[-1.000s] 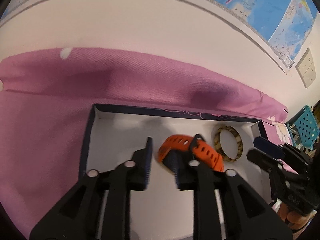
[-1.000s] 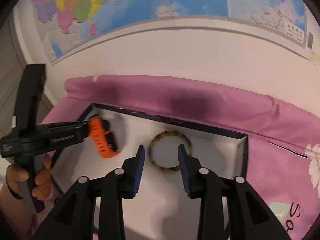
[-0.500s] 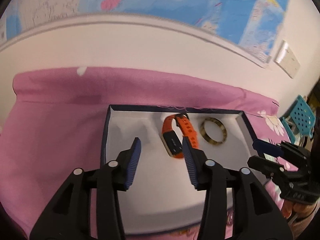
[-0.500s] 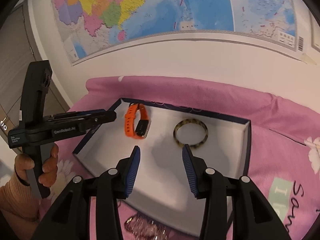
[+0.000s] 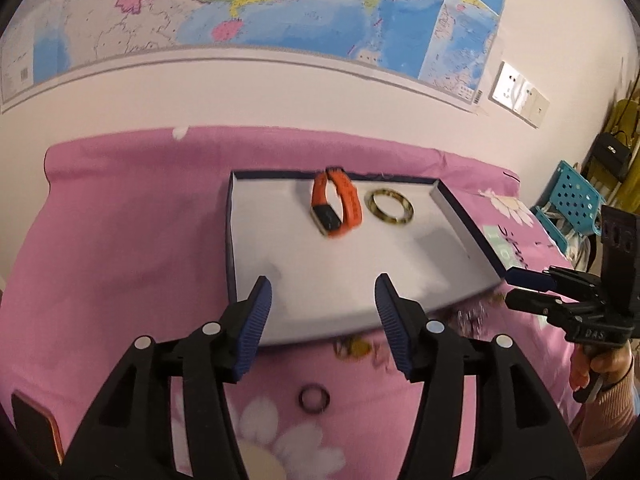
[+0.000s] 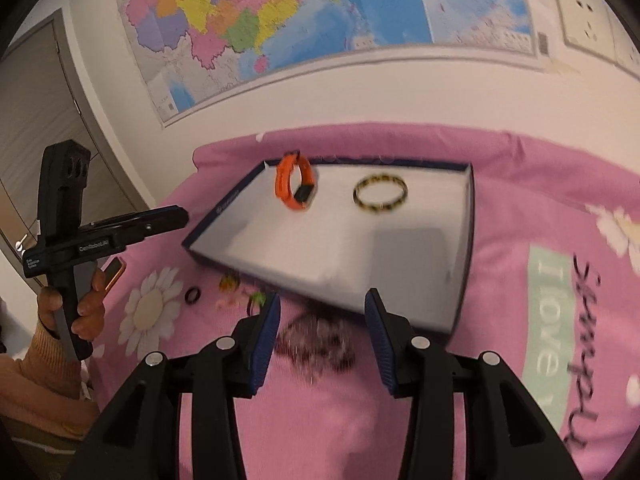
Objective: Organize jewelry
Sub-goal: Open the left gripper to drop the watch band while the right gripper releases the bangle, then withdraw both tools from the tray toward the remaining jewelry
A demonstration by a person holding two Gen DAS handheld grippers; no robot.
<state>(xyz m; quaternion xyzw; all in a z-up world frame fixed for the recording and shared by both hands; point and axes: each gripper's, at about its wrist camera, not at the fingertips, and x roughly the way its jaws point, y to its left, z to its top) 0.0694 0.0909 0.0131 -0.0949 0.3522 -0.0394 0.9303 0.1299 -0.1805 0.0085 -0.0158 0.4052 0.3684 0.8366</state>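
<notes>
A white box with a dark blue rim (image 5: 230, 240) (image 6: 471, 216) lies on a pink flowered cloth. In its far part are an orange watch (image 5: 336, 208) (image 6: 294, 186) and a mottled bangle (image 5: 390, 208) (image 6: 380, 194). My left gripper (image 5: 323, 284) (image 6: 176, 216) hangs above the box's near edge, its jaws opening with nothing between them. My right gripper (image 6: 322, 300) (image 5: 516, 289) stands open and empty by the box's near corner, above a sparkling bead bracelet (image 6: 316, 340) (image 5: 474, 316). A dark ring (image 5: 315, 397) (image 6: 192, 295) lies on the cloth in front of the box.
Small yellow and green trinkets (image 6: 230, 282) (image 5: 356, 348) lie near the ring. A phone with an orange edge (image 6: 114, 274) rests by the hand that holds the left gripper. Beyond the bed are a map on the wall and a teal stool (image 5: 572, 204).
The left gripper let go of the orange watch, which now rests in the box, and its jaws spread wider. Both grippers drew back from the box toward its near edge.
</notes>
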